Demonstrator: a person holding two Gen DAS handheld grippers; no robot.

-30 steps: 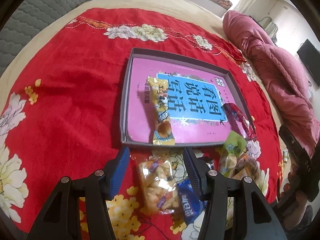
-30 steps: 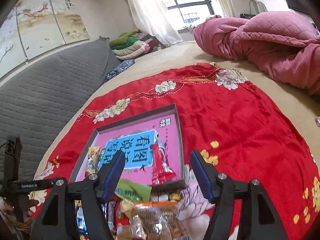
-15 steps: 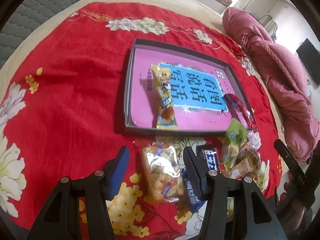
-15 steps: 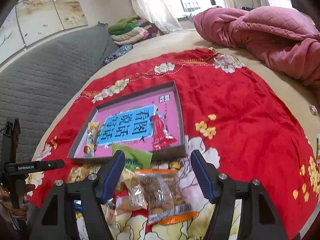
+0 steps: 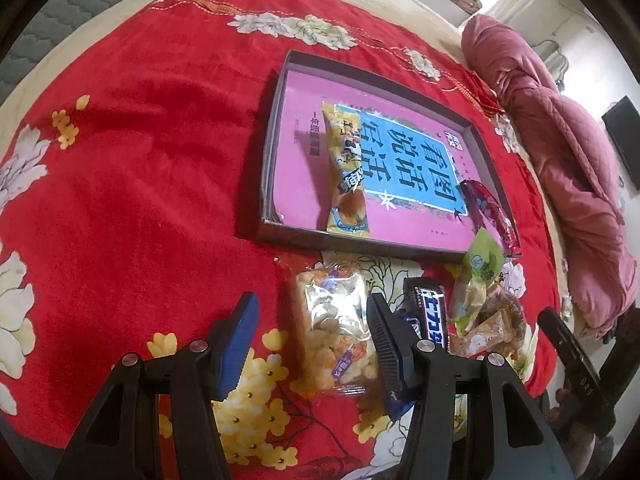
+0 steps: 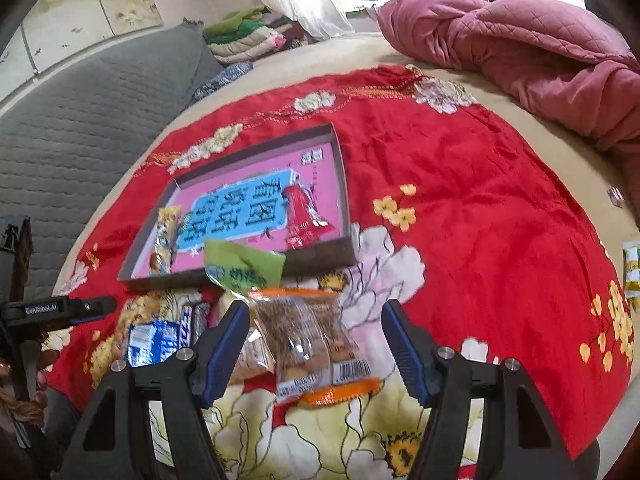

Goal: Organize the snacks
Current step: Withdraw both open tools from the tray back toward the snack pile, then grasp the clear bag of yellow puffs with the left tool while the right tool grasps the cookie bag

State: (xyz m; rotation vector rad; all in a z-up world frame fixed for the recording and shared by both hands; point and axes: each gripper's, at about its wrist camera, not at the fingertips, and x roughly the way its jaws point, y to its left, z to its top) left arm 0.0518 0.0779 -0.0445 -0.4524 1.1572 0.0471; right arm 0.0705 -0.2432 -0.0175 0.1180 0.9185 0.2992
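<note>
A shallow grey box [image 5: 269, 184] [image 6: 347, 216] with a pink and blue printed bottom lies on the red floral cloth. In it are a yellow snack pack [image 5: 346, 176] [image 6: 162, 240] and a red wrapper [image 5: 490, 210] [image 6: 302, 216]. In front of the box lies a heap of snacks. My left gripper [image 5: 312, 320] is open over a clear bag of pale puffs [image 5: 334, 328], its pads apart from it. My right gripper [image 6: 316, 336] is open above a clear orange-edged bag of brown biscuits [image 6: 308, 336]. A green pack [image 5: 482, 258] [image 6: 240, 266] leans on the box's front wall.
A dark chocolate bar [image 5: 430, 312] [image 6: 192, 322] and a blue biscuit pack [image 6: 150, 342] lie in the heap. A pink quilt [image 5: 568, 160] [image 6: 520, 44] is bunched on the right, a grey mat [image 6: 80, 128] on the left. A small packet [image 6: 631, 272] lies off the cloth.
Both grippers have tilted down towards the snack heap, which now sits higher in both views. The right one has come lower and closer over the brown biscuit bag. Jaws unchanged.
</note>
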